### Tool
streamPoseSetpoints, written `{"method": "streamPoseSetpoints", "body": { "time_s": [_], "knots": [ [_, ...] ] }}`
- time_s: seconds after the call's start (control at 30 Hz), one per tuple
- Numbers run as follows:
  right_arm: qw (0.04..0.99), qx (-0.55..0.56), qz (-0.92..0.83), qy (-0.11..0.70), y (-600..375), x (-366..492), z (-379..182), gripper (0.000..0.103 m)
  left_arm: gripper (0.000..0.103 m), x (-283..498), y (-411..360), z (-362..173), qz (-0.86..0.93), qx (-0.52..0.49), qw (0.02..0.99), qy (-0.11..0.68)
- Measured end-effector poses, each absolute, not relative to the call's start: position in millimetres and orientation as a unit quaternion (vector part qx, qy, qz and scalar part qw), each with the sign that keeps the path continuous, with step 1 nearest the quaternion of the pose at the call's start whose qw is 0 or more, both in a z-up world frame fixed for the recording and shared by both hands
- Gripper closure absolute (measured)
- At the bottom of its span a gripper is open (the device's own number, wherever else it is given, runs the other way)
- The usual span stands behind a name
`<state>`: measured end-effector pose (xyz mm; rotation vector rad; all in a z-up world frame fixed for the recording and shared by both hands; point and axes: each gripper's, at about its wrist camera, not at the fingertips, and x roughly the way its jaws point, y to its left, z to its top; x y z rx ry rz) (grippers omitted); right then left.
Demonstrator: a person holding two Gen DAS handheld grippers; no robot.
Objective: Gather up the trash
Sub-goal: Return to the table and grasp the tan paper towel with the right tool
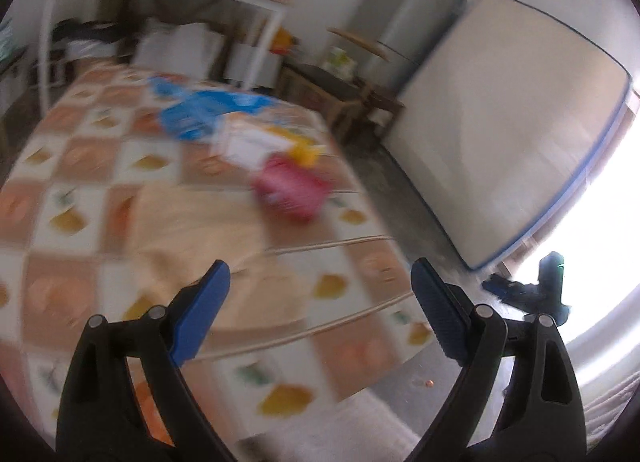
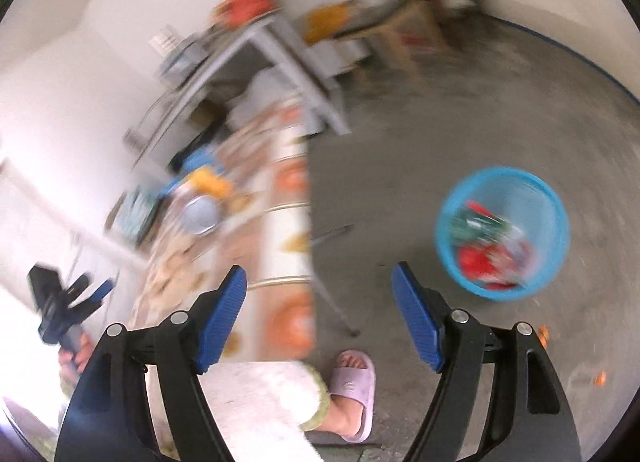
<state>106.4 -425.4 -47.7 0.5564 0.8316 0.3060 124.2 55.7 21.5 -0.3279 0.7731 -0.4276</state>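
Left gripper [image 1: 320,282]: jaws stand wide apart, nothing between them; aimed over the checked fruit-print tablecloth [image 1: 80,190].
Right gripper [image 2: 320,286]: jaws spread, nothing held; pointed at the grey concrete floor [image 2: 420,142].
Trash left: a crumpled pink wrapper [image 1: 290,190], a yellow scrap [image 1: 304,152] and blue-and-white plastic packaging [image 1: 200,114] lie on the cloth, near its far edge.
Bin: a round blue plastic basket [image 2: 552,198] stands on the floor, already holding red and green litter.
Step in hand, judged: reaching for the next piece.
Advice: the pink wrapper is best approached slowly, pinched by a raised fold, cloth left unsnagged.
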Motion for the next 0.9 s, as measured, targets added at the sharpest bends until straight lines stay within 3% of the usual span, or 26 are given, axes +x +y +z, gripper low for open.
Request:
{"method": "streamPoseSetpoints", "body": {
  "time_s": [0.27, 0.53, 0.9],
  "knots": [
    [0.846, 0.045, 0.329, 0.416, -235, 149, 1, 0.026, 0.015, 102, 105, -7, -0.153, -0.167, 0.899, 0.375],
    [0.812, -0.104, 0.379, 0.431, -77, 212, -14, 0.023, 0.015, 87, 137, -26, -0.135, -0.195, 0.903, 0.359],
    [0.778, -0.181, 0.356, 0.485, -17, 247, -67, 0.023, 0.015, 71, 159, -44, -0.149, -0.206, 0.898, 0.360]
  ]
}}
